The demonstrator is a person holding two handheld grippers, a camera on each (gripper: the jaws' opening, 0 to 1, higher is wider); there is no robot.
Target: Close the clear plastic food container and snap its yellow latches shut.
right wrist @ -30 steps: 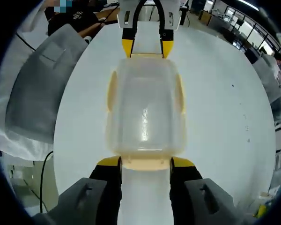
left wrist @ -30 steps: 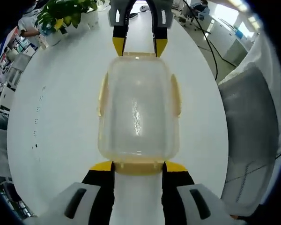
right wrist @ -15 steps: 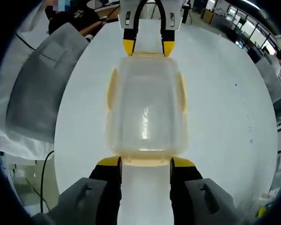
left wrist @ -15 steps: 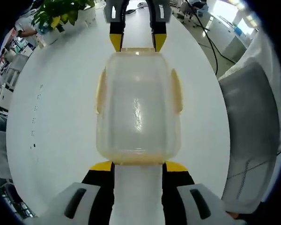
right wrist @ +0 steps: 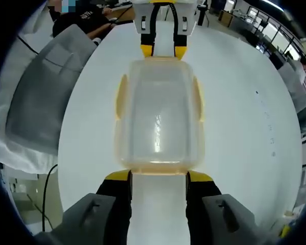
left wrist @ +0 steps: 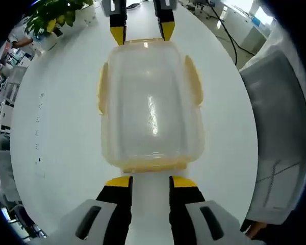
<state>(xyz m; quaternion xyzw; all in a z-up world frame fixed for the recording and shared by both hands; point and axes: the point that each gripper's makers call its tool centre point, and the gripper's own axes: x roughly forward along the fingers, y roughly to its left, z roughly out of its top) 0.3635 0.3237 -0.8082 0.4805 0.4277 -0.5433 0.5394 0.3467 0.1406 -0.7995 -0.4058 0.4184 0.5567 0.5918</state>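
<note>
Clear plastic food container point(left wrist: 150, 104) with yellow latches point(left wrist: 102, 94), on white worktop point(left wrist: 56, 127): light, slippery, likely skids. Both hand-held grippers point(left wrist: 150, 179) point(right wrist: 159, 174) open, flanking end latches; best pressed there.

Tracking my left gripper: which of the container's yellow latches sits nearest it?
The end latch just beyond the left gripper; the side latches flank the container's long walls.
</note>
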